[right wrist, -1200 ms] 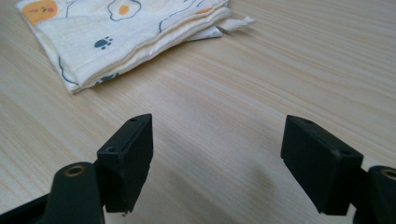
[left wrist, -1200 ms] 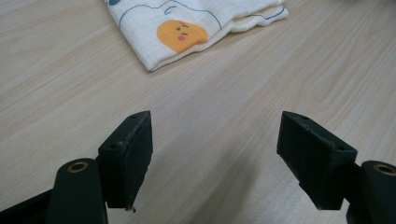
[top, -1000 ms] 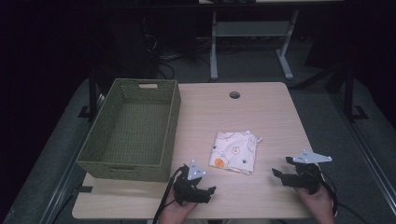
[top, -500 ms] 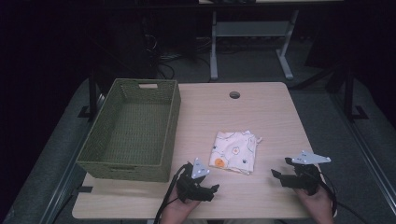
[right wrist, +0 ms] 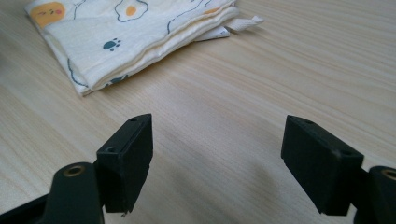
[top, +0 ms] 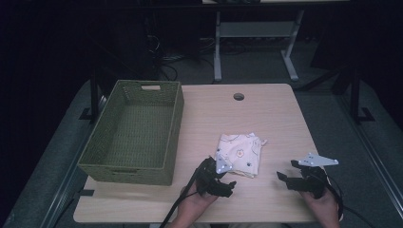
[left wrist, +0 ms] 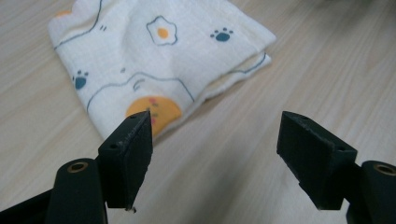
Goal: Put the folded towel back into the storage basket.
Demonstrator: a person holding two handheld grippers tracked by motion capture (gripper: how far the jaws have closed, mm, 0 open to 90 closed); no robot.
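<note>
- Basket (top: 135, 133) sits at the worktop's (top: 266, 114) left, same spot as before.
- Left tool (top: 227, 176) has crept closer to the folded cloth (top: 239, 154) mid-worktop; it's now just beside the cloth's near corner, jaws wide apart, nothing in them.
- Right tool (top: 285, 174) hasn't really budged: low over bare wood, well right of the cloth, jaws spread too.

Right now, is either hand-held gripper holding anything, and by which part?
Nothing is held. The left hand-held gripper is open just short of the folded cloth, and the right hand-held gripper is open over bare table.
</note>
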